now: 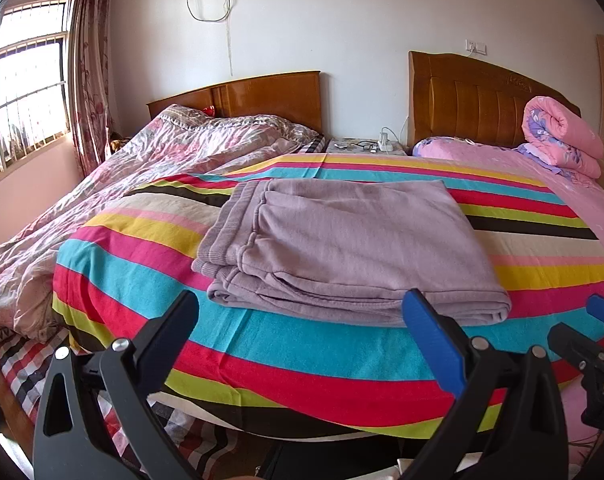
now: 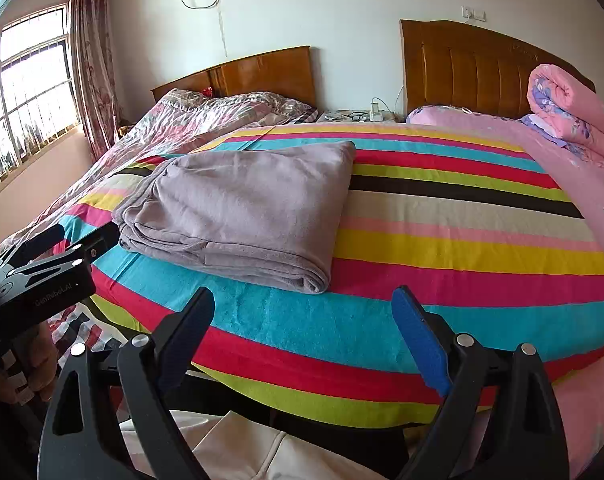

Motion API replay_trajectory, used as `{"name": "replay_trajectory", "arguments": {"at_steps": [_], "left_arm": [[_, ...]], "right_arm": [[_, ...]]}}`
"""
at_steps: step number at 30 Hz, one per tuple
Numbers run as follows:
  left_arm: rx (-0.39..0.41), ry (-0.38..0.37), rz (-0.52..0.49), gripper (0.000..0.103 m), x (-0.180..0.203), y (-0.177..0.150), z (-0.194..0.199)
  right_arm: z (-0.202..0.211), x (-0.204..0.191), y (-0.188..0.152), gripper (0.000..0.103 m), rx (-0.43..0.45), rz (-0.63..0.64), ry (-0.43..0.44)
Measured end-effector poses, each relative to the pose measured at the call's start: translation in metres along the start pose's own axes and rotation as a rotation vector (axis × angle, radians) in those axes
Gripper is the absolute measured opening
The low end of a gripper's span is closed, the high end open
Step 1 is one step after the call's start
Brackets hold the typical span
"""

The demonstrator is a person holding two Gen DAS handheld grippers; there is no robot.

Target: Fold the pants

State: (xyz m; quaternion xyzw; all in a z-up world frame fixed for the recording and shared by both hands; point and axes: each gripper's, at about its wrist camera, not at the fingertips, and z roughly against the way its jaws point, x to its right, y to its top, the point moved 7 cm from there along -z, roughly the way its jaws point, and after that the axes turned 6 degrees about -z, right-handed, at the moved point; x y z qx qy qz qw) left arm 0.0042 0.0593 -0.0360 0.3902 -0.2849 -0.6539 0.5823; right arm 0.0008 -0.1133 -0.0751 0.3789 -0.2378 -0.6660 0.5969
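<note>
The mauve pants (image 1: 342, 248) lie folded into a flat rectangle on the striped sheet (image 1: 262, 344), the waistband at their left end. My left gripper (image 1: 301, 299) is open just short of their near edge, with nothing between its fingers. My right gripper (image 2: 303, 294) is also open and empty, over the sheet's near side and to the right of the pants (image 2: 242, 208). In the left wrist view the right gripper (image 1: 582, 320) shows at the right edge. In the right wrist view the left gripper (image 2: 86, 234) sits by the pants' left end, apart from them.
A crumpled floral quilt (image 1: 142, 168) covers the left bed. A rolled pink quilt (image 1: 562, 136) rests against the right headboard (image 1: 474, 108). Between the beds, a nightstand (image 1: 362, 146) holds glasses and a charger. A hand (image 2: 38, 368) holds the left gripper's handle.
</note>
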Motion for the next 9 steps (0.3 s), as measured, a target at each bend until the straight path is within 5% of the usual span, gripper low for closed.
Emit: {"name": "replay_trajectory", "arguments": {"at_steps": [9], "left_arm": [[-0.025, -0.067, -0.035, 0.102, 0.013, -0.002, -0.002]], "right_arm": [[0.000, 0.006, 0.000, 0.087, 0.000, -0.012, 0.005]]}}
